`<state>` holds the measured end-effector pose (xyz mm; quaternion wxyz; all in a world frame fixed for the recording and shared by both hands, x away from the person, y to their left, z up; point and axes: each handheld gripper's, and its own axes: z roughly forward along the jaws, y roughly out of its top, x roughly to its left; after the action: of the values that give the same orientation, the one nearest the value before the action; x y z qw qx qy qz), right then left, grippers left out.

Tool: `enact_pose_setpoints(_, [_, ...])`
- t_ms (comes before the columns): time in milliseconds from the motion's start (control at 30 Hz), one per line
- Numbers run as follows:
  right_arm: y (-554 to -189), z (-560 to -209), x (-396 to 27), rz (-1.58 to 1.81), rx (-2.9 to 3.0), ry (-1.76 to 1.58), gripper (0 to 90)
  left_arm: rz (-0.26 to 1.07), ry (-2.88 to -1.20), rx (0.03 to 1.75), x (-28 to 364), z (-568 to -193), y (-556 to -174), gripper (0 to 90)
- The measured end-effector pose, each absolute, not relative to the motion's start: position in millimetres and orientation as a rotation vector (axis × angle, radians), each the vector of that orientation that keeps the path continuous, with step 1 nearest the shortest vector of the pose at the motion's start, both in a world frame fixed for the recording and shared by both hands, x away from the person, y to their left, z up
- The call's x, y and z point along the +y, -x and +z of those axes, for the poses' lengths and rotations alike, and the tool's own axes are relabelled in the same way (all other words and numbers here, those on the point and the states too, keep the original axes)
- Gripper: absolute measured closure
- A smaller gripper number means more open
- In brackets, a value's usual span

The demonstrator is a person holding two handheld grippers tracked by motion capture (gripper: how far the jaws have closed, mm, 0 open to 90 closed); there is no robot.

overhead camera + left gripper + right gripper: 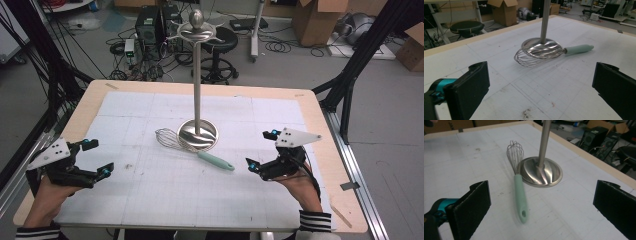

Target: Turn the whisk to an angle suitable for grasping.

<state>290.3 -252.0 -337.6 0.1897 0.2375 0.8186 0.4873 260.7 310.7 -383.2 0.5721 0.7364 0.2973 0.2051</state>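
Note:
A wire whisk (172, 140) with a mint-green handle (216, 161) lies flat on the white mat, its wires resting against the round base of a steel stand (198, 134). The stand's pole rises to a hooked top with a ball (197, 20). My left gripper (99, 159) is open near the table's left edge, well left of the whisk (536, 55). My right gripper (263, 150) is open at the right, a short way from the handle's end (522, 202). The jaws of both grippers stand wide apart with nothing between them.
The white gridded mat (150, 190) covers most of the wooden table (327, 165). Beyond the far edge stand a black stool (220, 42), computer cases (150, 22) and cardboard boxes (315, 20) on the floor. Black frame legs (350, 75) flank the table.

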Motion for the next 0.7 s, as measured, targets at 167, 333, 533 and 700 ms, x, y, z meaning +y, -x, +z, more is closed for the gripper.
enact_pose_setpoints(167, [-300.9,-339.1,-240.0,1.327,2.365,-0.653,0.1,0.480,-1.726,0.696,310.9,-383.0,-260.5,1.7])
enact_pose_setpoints(333, [-315.0,-340.4,-222.4,1.231,2.452,-0.609,0.1,0.479,-1.725,0.696,310.9,-382.9,-260.5,1.7])
enact_pose_setpoints(533, [-326.5,-344.7,-207.8,1.162,2.523,-0.573,0.1,0.476,-1.717,0.696,311.3,-382.8,-260.6,1.7])
enact_pose_setpoints(700, [-337.5,-353.5,-192.3,1.100,2.604,-0.539,0.1,0.475,-1.716,0.697,311.4,-382.8,-260.5,1.7])
